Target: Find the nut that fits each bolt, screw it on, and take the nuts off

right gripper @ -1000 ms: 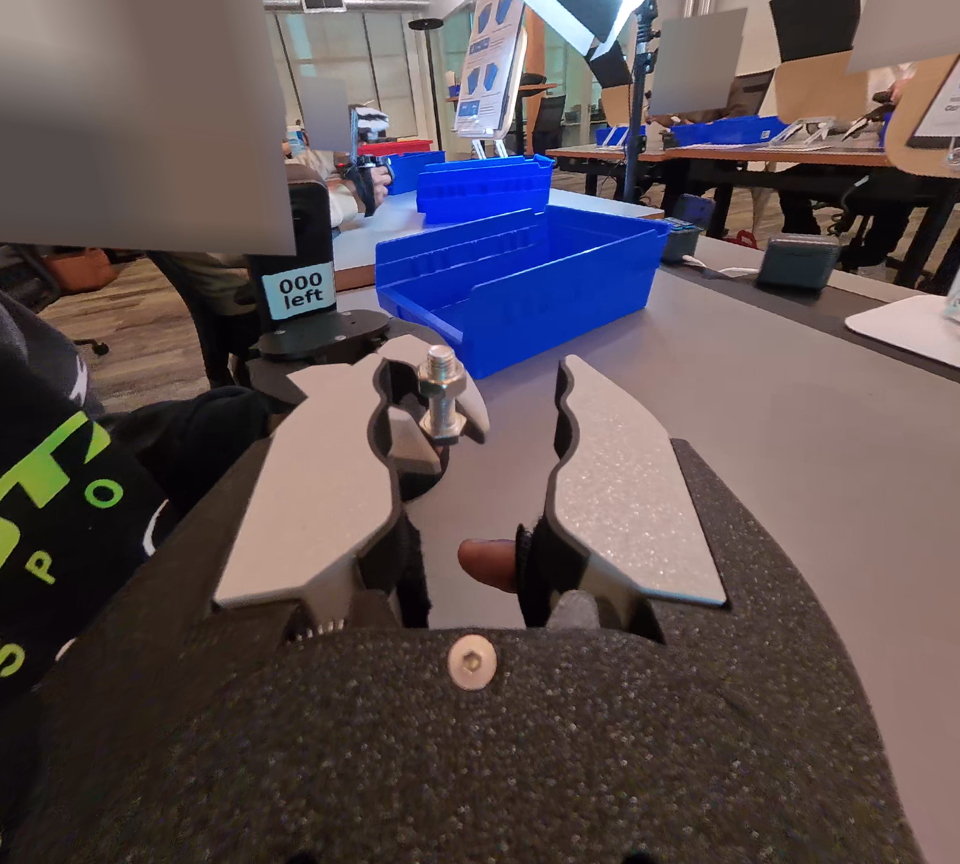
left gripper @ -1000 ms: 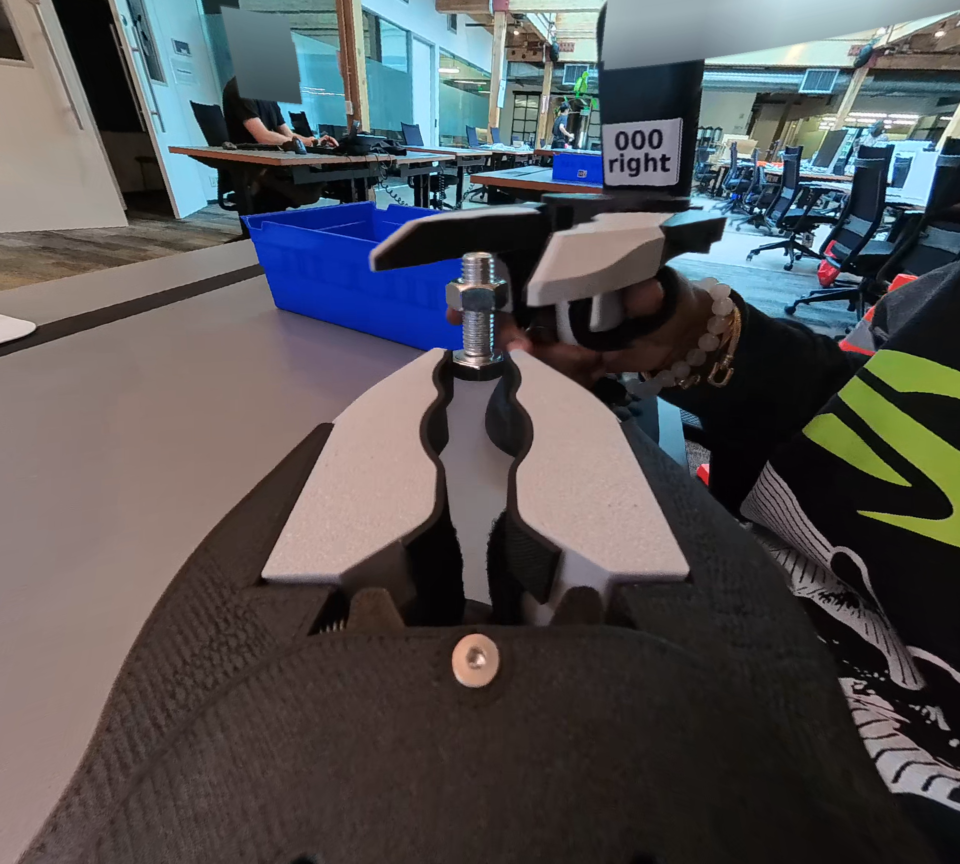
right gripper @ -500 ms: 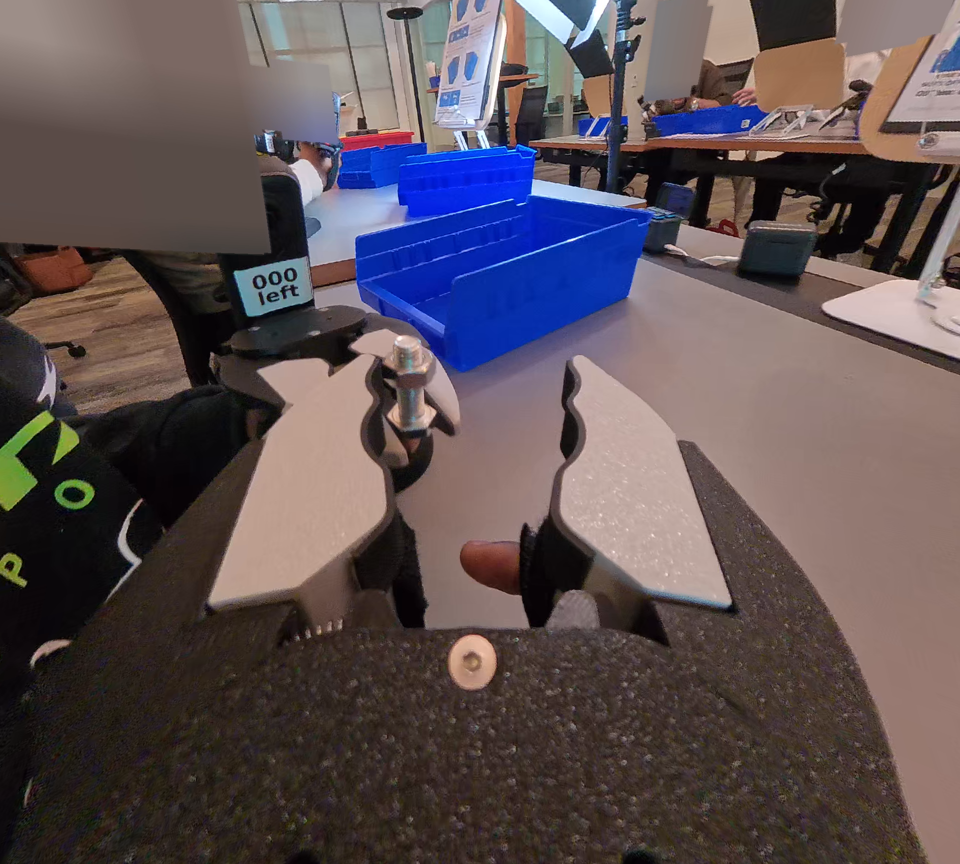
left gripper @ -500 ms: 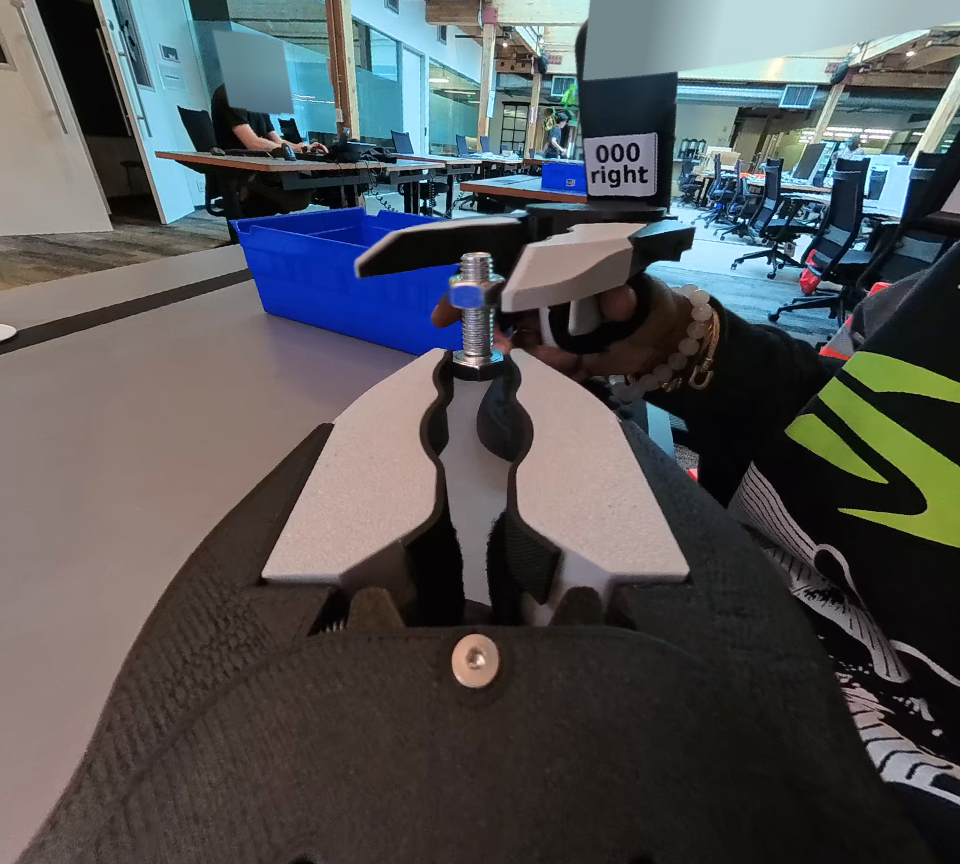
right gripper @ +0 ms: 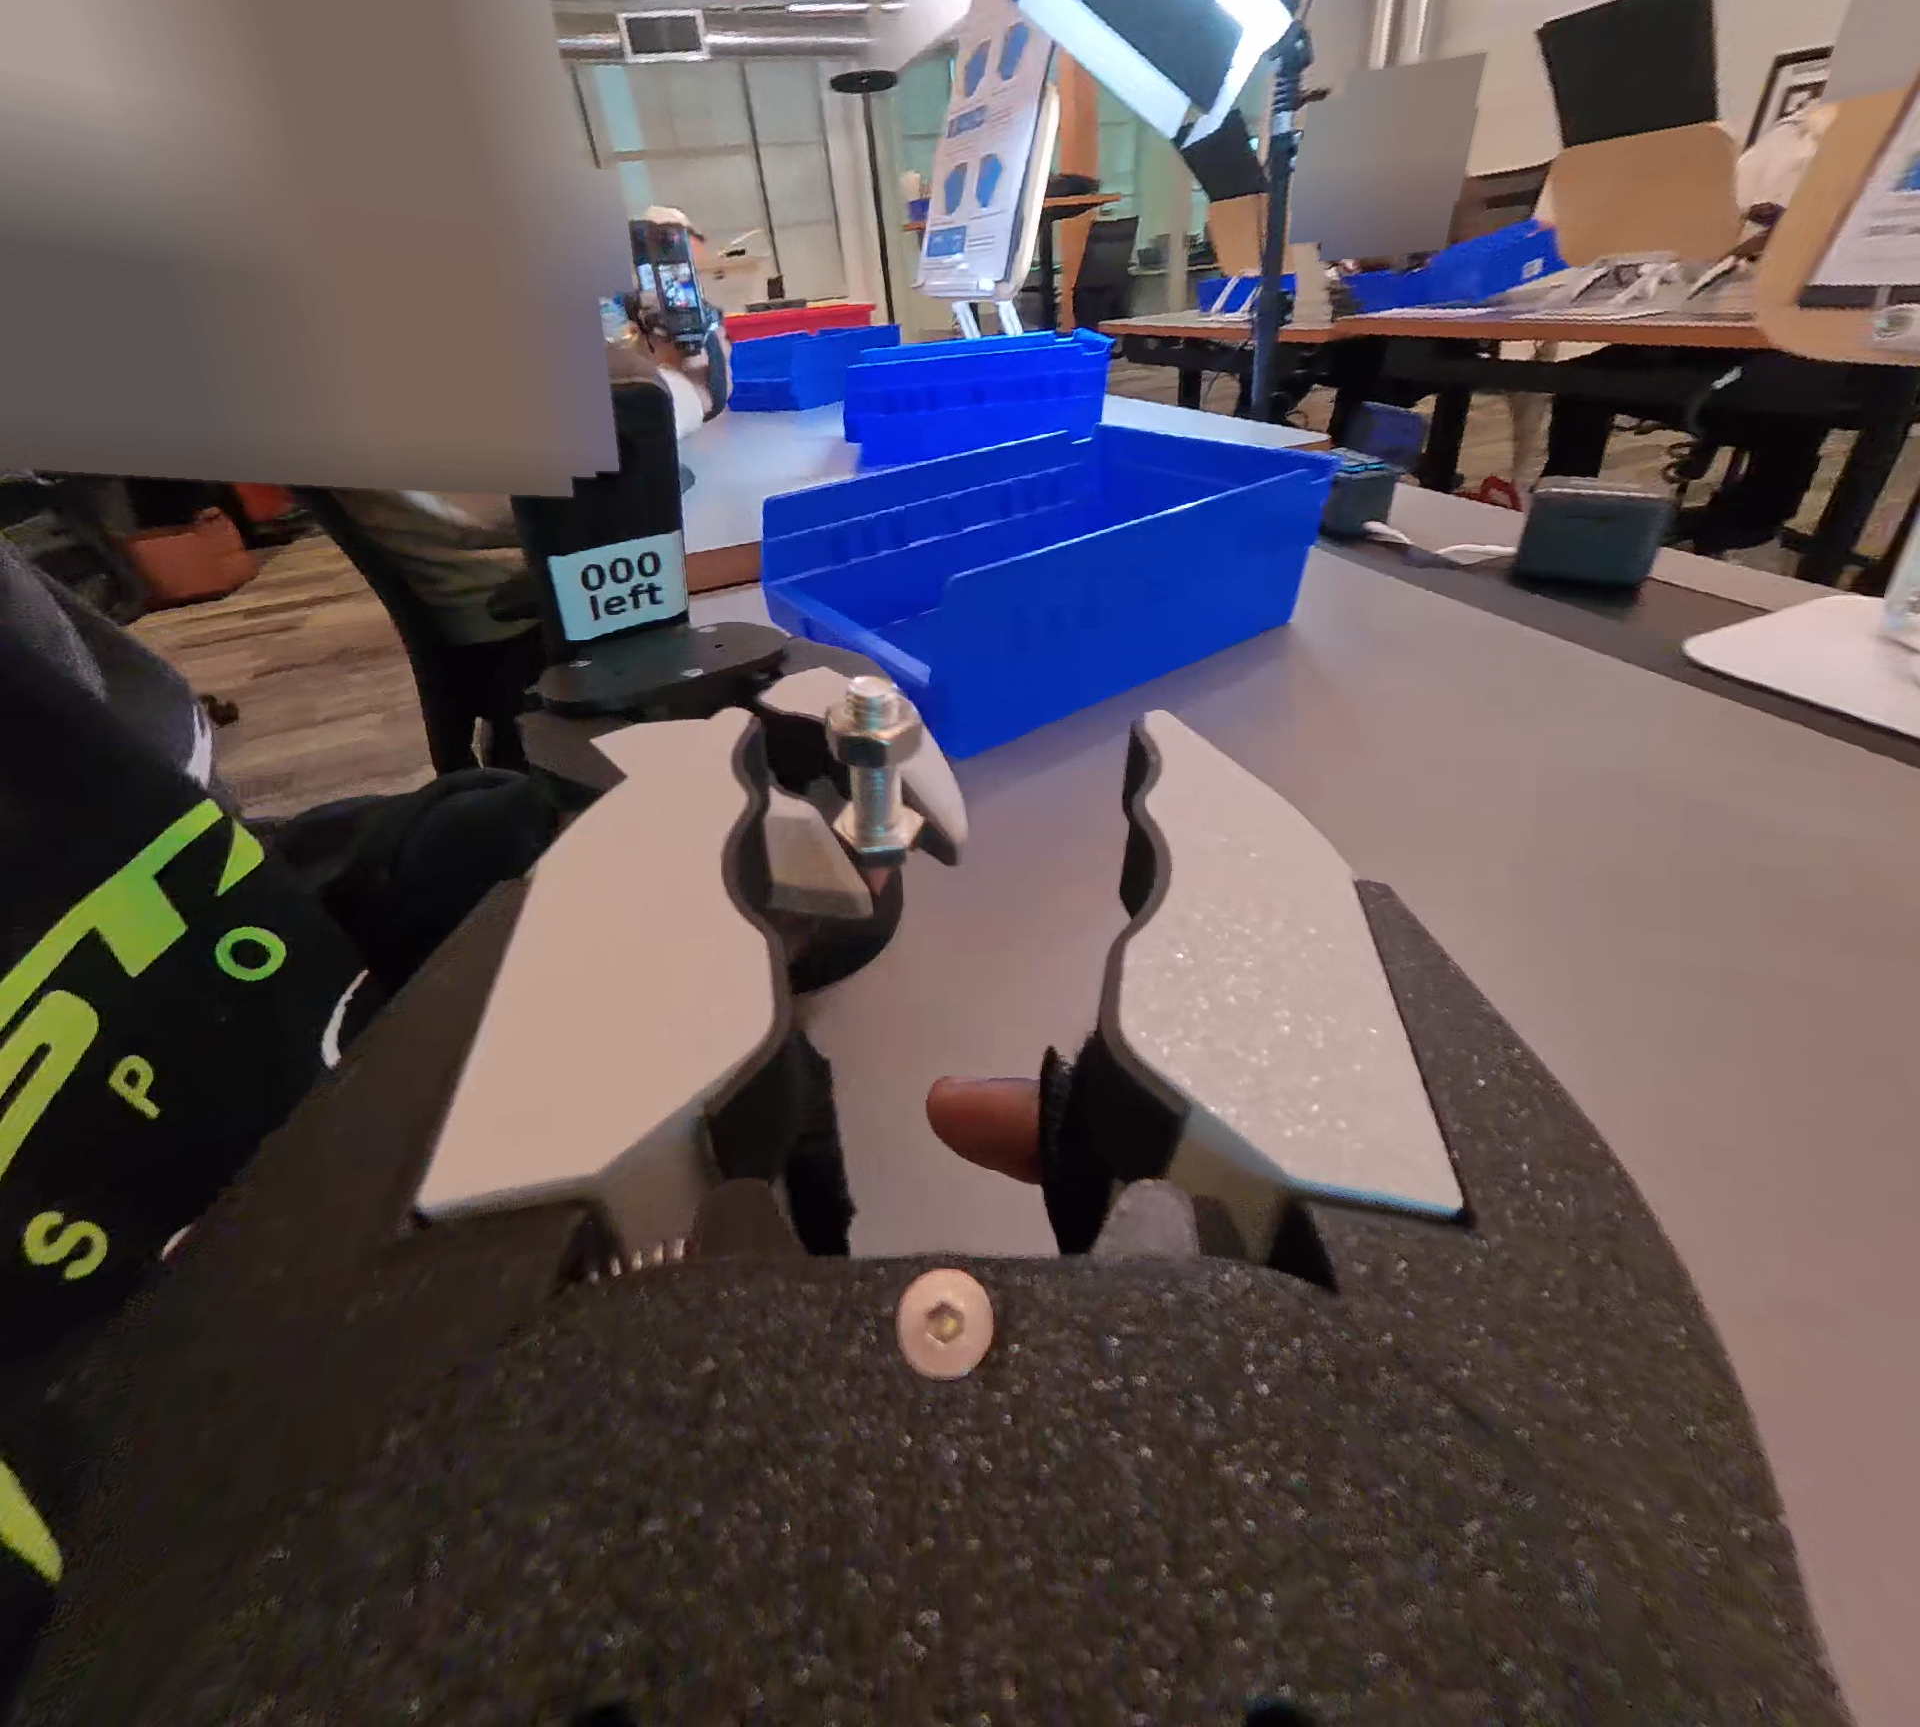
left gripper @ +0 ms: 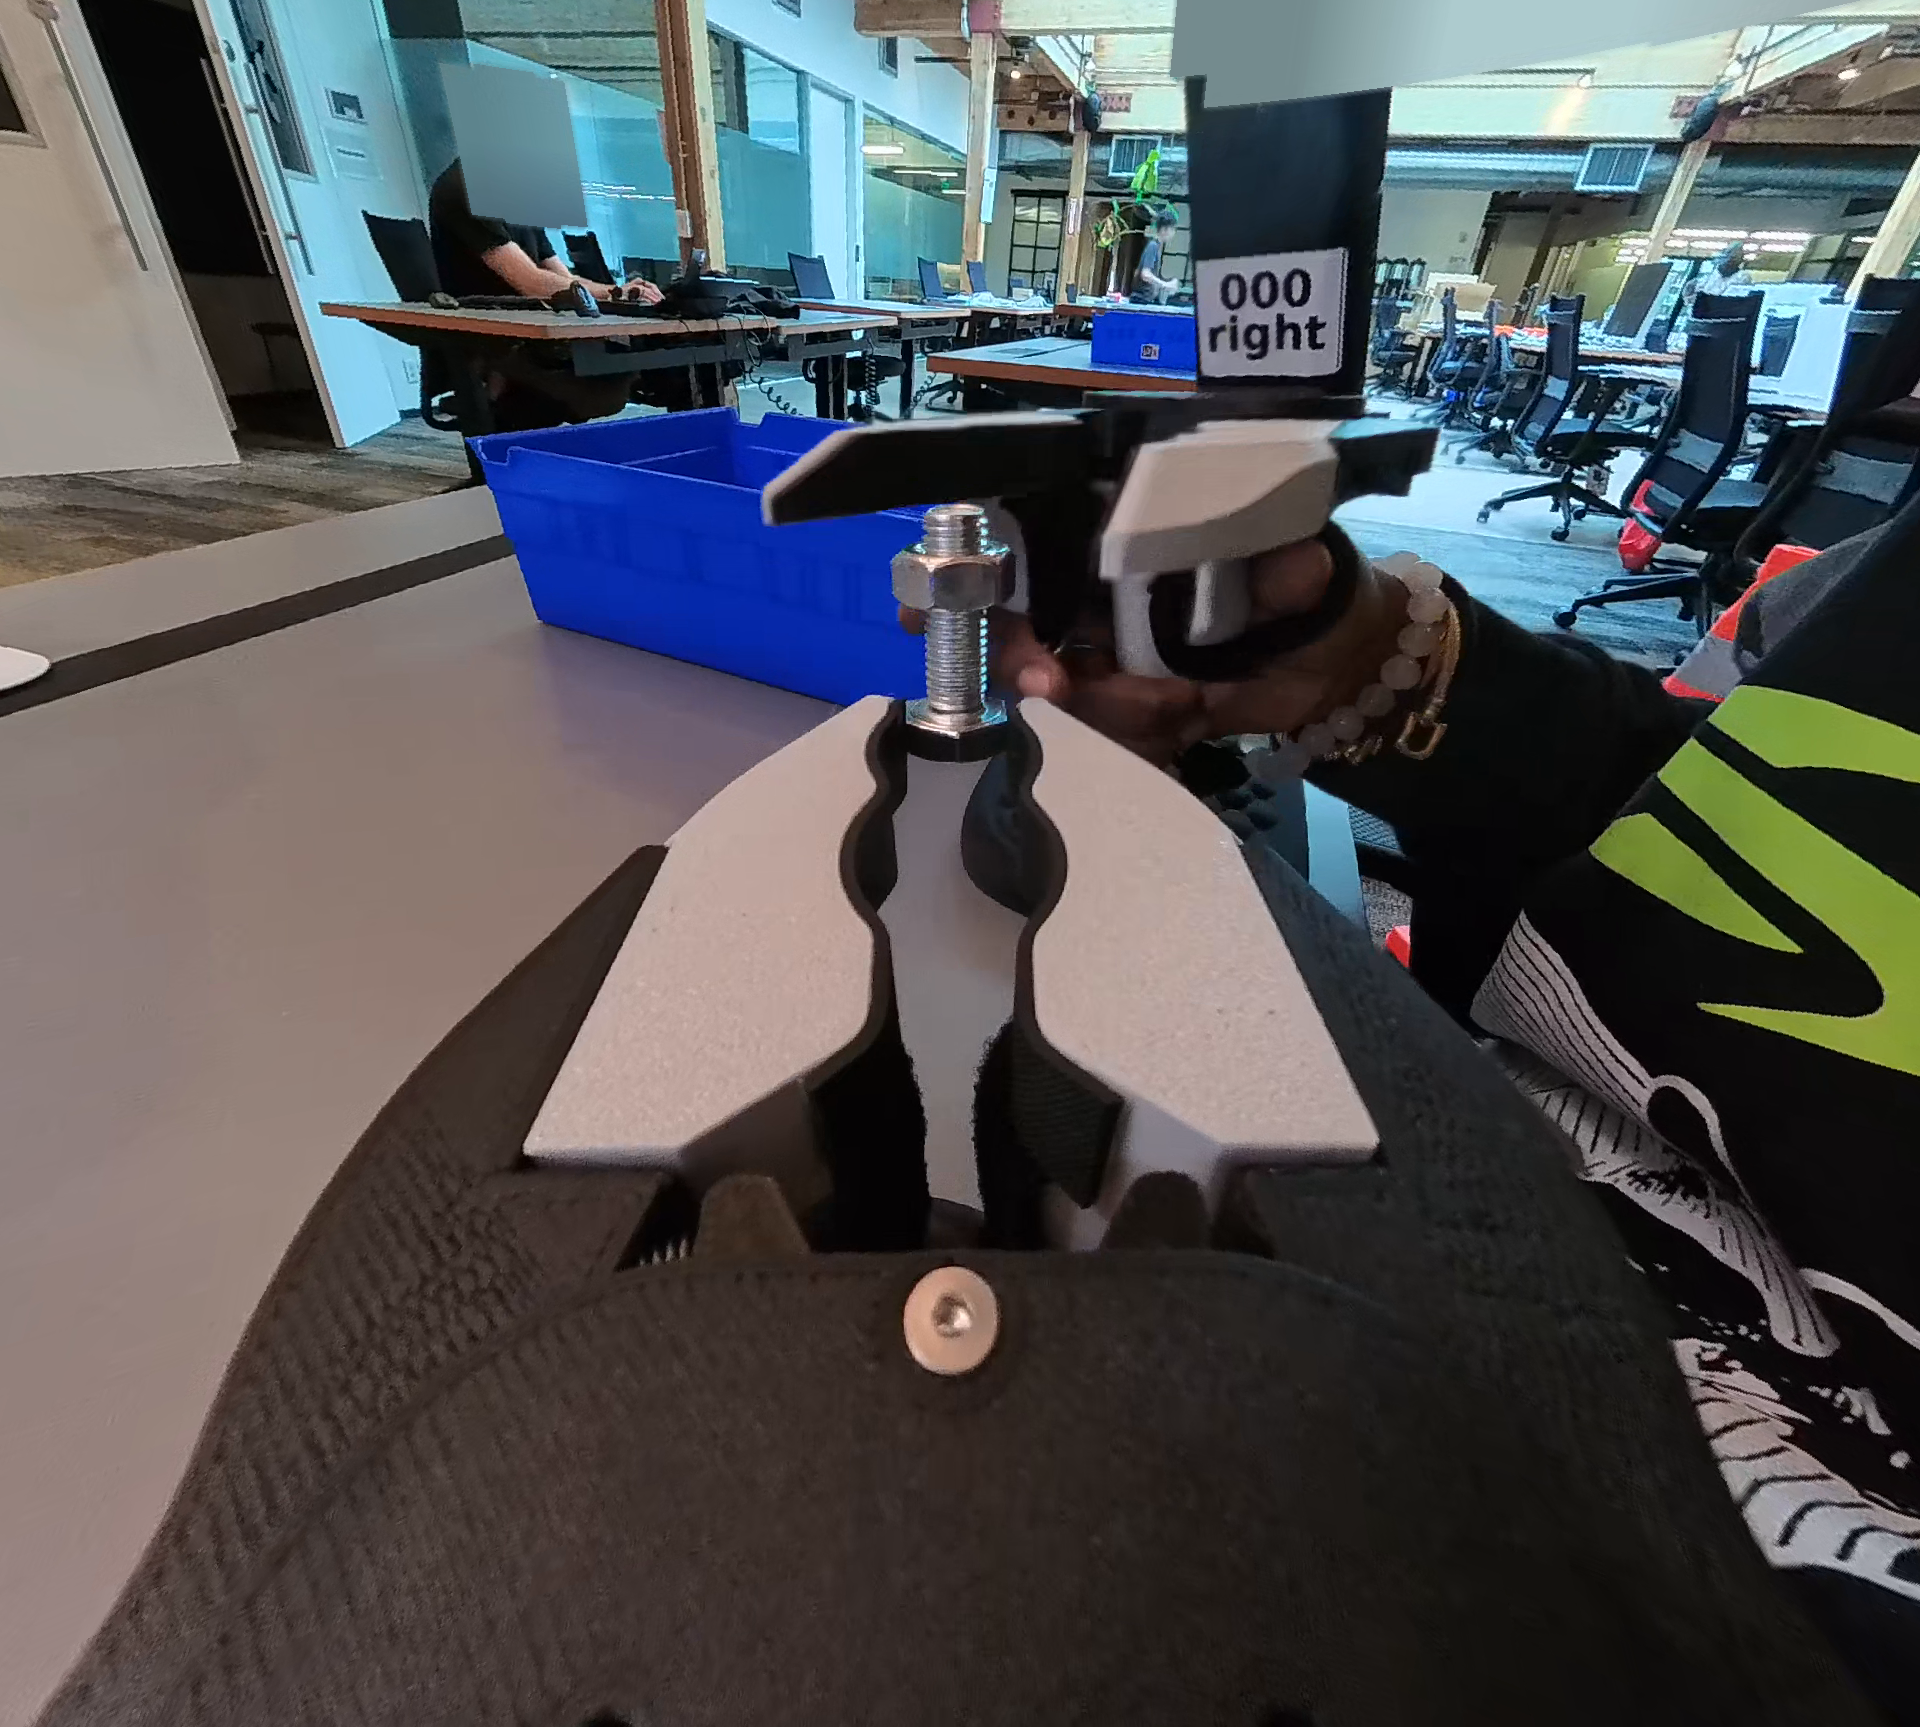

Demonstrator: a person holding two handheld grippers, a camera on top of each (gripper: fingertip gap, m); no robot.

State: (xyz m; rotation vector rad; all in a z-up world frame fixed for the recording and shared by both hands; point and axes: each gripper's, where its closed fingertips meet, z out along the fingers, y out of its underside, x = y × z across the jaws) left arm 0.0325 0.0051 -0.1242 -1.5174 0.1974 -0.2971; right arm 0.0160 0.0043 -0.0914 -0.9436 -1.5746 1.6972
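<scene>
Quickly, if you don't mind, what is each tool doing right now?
Left tool: closed on the head of an upright bolt with a nut near its top.
Right tool: open, holding nothing.

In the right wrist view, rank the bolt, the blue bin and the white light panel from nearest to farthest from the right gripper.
From the right gripper:
1. Bolt, upright by the left fingertip, held by the left gripper.
2. Blue bin, on the table ahead.
3. Light panel, high up behind the bin.

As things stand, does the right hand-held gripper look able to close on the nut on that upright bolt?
Probably yes. The right hand-held gripper is open, and the nut sits high on the bolt, exposed above the left hand-held gripper clamping the bolt's head. It lies beside the left fingertip, so a small sideways shift is needed.
</scene>
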